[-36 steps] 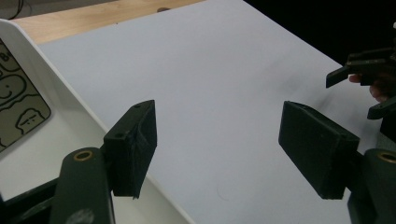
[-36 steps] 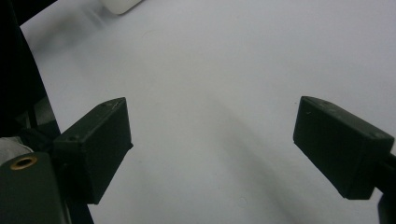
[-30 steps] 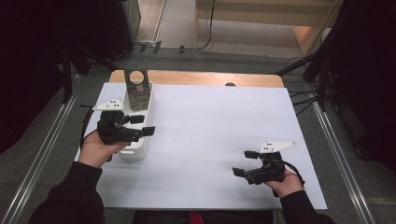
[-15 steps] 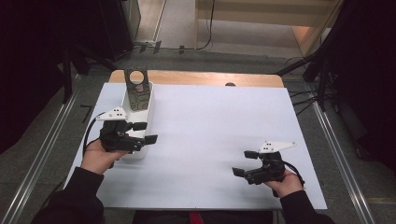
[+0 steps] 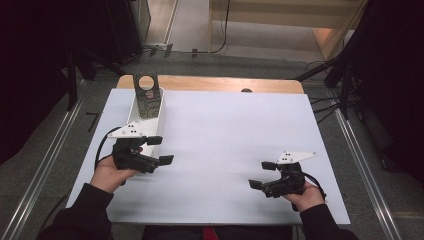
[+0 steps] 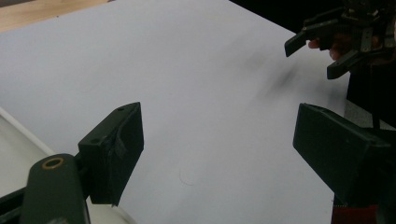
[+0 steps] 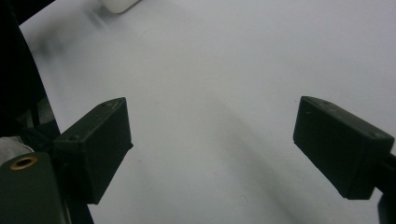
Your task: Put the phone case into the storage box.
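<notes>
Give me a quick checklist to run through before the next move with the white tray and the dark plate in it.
1. Left gripper open, nothing between its jaws: ok; they have just opened further.
2. Right gripper open and empty: ok.
3. Dark plate with round hole leaning in white tray at its far end: ok.
4. Left gripper beside the tray's near end, touching or apart: cannot tell.
5. White table surface between the grippers free of things: ok.

White oblong tray (image 5: 156,131) just beyond left gripper (image 5: 161,150), touching its far jaw, near end under it. 1 dark flat plate with round hole (image 5: 147,95) stands tilted at tray's far end, well beyond claw.
</notes>
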Demonstrator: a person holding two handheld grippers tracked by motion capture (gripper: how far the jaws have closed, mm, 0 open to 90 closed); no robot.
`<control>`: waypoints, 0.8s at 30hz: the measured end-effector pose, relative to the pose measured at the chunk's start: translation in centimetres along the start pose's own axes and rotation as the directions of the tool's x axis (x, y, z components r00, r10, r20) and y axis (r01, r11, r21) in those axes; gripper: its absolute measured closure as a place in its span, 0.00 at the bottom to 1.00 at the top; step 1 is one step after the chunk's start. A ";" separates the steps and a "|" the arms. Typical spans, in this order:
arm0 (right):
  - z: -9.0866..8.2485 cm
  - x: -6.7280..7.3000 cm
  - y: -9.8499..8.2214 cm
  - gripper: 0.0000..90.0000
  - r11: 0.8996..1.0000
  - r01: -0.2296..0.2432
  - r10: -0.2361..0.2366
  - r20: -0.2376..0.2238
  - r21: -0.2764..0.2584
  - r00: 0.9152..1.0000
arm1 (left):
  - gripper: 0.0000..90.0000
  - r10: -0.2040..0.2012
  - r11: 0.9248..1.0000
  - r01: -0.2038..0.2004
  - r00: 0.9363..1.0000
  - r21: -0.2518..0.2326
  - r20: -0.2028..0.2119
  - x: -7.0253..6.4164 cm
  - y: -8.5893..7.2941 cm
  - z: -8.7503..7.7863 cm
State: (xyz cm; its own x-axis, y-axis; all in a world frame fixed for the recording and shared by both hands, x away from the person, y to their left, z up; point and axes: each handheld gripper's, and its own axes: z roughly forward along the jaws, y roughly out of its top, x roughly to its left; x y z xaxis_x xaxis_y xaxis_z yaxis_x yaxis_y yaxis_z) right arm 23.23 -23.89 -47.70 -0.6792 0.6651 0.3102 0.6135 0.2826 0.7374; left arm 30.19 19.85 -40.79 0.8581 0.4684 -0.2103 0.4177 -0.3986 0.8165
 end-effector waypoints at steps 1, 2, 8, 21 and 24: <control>0.0 0.0 0.0 0.12 1.000 -0.001 0.001 -0.001 0.000 1.000 | 0.18 0.003 1.000 -0.003 1.000 0.003 -0.001 0.0 -0.1 0.1; 0.0 0.0 0.0 0.12 1.000 0.000 0.000 -0.001 0.000 1.000 | 0.18 0.002 1.000 -0.002 1.000 0.008 -0.002 -0.1 -0.2 0.2; 0.0 0.0 0.0 0.12 1.000 -0.001 0.001 -0.002 -0.001 1.000 | 0.18 0.020 1.000 -0.020 1.000 0.021 0.001 -0.8 -0.9 0.5; 0.0 0.0 0.0 0.12 1.000 0.001 -0.001 -0.002 -0.001 1.000 | 0.19 0.054 0.997 -0.054 0.999 0.048 0.003 -1.6 -2.6 1.2; 0.0 0.0 0.0 0.12 1.000 0.003 -0.003 -0.001 -0.003 1.000 | 0.19 0.054 0.997 -0.054 0.999 0.049 0.005 -1.7 -3.0 1.3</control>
State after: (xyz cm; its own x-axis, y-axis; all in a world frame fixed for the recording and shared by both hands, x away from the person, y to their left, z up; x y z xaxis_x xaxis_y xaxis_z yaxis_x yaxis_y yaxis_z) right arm 23.19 -23.91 -47.69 -0.6814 0.6634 0.3090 0.6103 0.2821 0.7402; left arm 27.87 19.25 -43.55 0.8807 0.4427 -0.1686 0.3849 -0.4612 0.7994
